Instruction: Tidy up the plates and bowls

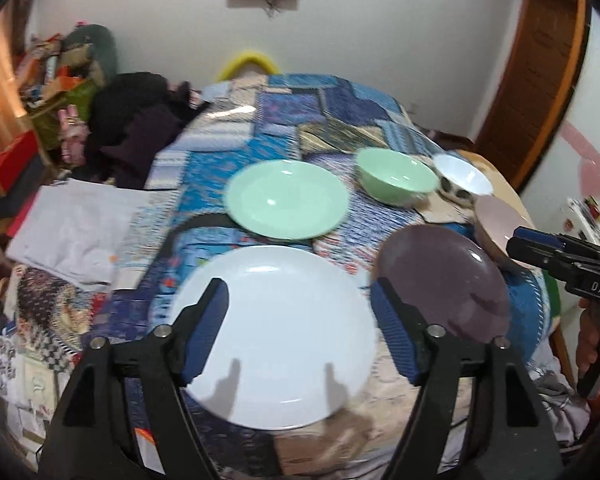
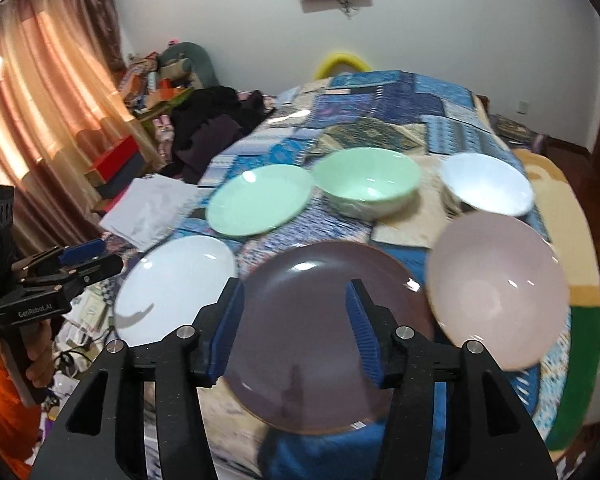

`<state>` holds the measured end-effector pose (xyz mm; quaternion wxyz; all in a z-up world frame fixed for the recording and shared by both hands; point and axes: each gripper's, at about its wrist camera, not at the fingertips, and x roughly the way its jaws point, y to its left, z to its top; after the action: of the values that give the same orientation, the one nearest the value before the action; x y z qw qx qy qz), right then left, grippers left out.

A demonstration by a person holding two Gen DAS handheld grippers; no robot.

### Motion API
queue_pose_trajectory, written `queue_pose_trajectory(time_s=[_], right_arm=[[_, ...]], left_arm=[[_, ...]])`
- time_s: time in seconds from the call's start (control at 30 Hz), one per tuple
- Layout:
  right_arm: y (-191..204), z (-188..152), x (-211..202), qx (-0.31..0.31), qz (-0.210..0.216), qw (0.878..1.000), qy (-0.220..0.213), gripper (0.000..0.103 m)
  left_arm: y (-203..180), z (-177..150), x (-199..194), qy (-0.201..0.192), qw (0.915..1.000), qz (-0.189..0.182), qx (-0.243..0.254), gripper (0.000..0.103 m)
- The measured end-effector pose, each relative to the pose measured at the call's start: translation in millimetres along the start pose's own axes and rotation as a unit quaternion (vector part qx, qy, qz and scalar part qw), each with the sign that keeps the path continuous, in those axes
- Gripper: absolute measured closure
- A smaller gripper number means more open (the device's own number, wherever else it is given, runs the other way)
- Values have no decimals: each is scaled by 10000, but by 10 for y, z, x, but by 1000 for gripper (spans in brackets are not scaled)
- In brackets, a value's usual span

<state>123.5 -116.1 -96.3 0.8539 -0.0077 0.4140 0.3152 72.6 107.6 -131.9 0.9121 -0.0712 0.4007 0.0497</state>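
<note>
On a patterned blue quilt lie a white plate, a green plate and a dark purple plate. Behind them stand a green bowl, a white bowl and a pink bowl. My left gripper is open and empty, hovering above the white plate. My right gripper is open and empty above the purple plate. The right wrist view also shows the white plate, green plate, green bowl, white bowl and pink bowl.
White paper sheets lie on the quilt's left side. Dark clothes and cluttered boxes sit at the far left by a curtain. The bed's right edge drops off beside the pink bowl.
</note>
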Motion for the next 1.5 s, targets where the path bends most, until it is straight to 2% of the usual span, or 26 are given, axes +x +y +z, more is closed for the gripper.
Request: queue_pose_trajectory(time_s=[0.07, 0.27, 0.6, 0.8, 0.97, 1.07, 1.17, 1.33, 1.5], right_arm=[[78, 52, 93, -83, 74, 9999, 33, 53], [254, 121, 384, -208, 253, 9991, 265, 53], [448, 156, 875, -212, 471, 9959, 741, 53], [578, 127, 1157, -291, 501, 9933, 1000, 53], [620, 104, 1360, -398, 430, 9906, 1239, 53], [631, 93, 1458, -431, 370, 9893, 1347, 56], [649, 98, 1552, -486, 333, 9871, 1490, 65], [703, 100, 1688, -649, 199, 9832, 1697, 73], [716, 91, 1763, -743, 104, 9808, 1800, 75]], left_arm=[[113, -19, -40, -61, 9999, 139, -67, 20], [443, -97, 1, 63, 9989, 331, -340, 16], [932, -359, 372, 646, 9943, 294, -796, 16], [1062, -477, 533, 912, 9919, 89, -876, 36], [1151, -549, 665, 1196, 9880, -160, -961, 60], [1173, -595, 736, 1353, 9854, -287, -993, 68], [1184, -631, 783, 1433, 9835, -447, -1010, 71], [1160, -637, 779, 1495, 9822, -599, -970, 73], [1121, -657, 778, 1561, 9804, -754, -933, 73]])
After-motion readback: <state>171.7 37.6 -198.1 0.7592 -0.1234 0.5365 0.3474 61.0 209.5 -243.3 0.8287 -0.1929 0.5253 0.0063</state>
